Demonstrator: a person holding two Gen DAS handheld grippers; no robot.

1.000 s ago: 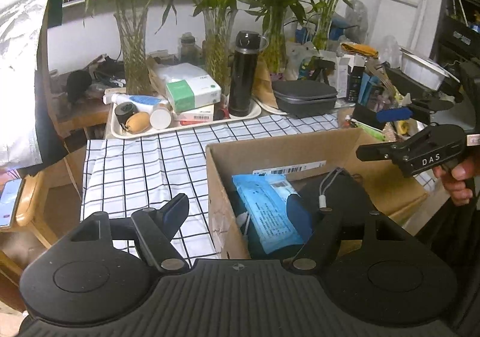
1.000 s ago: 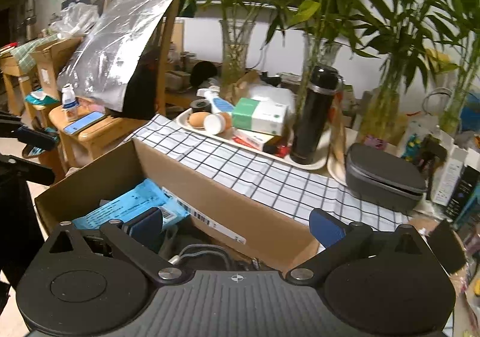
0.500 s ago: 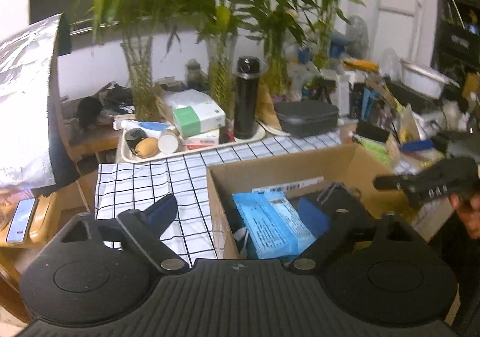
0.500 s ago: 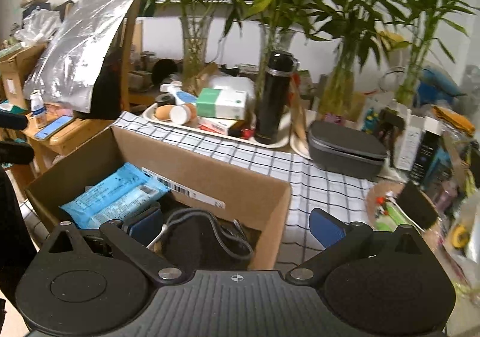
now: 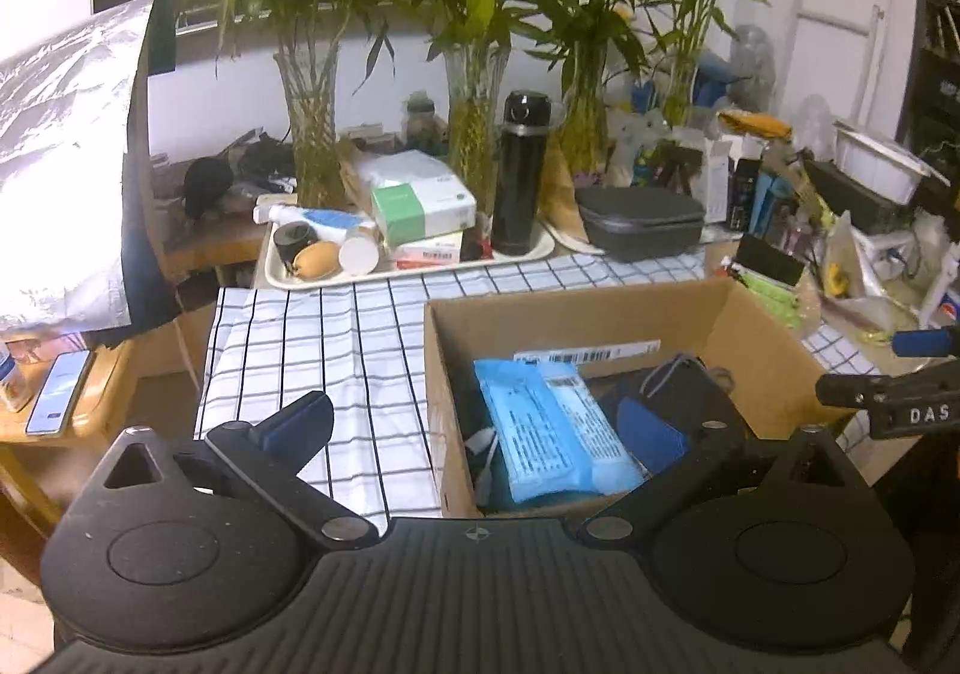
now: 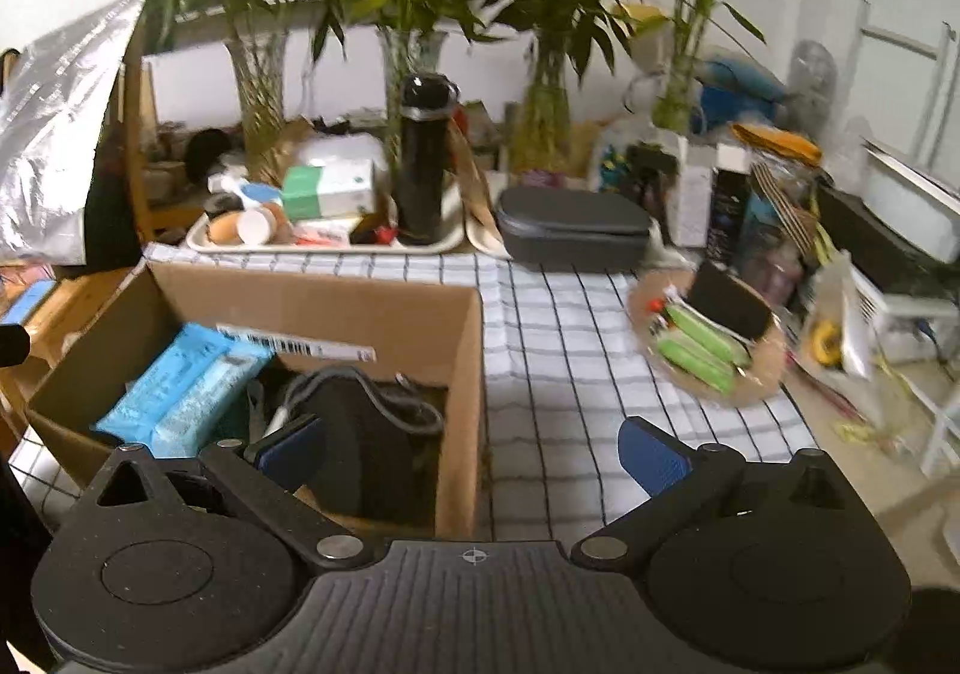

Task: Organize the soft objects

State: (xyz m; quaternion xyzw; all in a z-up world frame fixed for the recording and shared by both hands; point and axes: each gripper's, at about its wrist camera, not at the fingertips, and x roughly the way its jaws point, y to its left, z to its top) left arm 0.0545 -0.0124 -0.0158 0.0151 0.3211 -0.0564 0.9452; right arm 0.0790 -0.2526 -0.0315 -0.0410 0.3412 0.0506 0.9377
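Observation:
An open cardboard box (image 5: pixel 600 308) (image 6: pixel 372 308) stands on the checked tablecloth (image 5: pixel 336 338). Inside lie a blue soft packet (image 5: pixel 552 422) (image 6: pixel 180 392) and a black pouch with a grey cord (image 6: pixel 360 422) (image 5: pixel 678 380). My left gripper (image 5: pixel 474 434) is open and empty, straddling the box's left wall. My right gripper (image 6: pixel 474 452) is open and empty, straddling the box's right wall; it also shows at the right edge of the left wrist view (image 5: pixel 900 404).
A tray (image 5: pixel 414 266) with a black flask (image 5: pixel 519 170), green-white box and small items stands behind the box. A grey case (image 6: pixel 576 230), glass vases of bamboo, a round mat with green packets (image 6: pixel 702 350) and clutter fill the back and right. A phone (image 5: pixel 60 392) lies on a wooden side table.
Both grippers pulled back and rose slightly. The right wrist view swung right, so the box now sits at its left and the tablecloth and round mat show.

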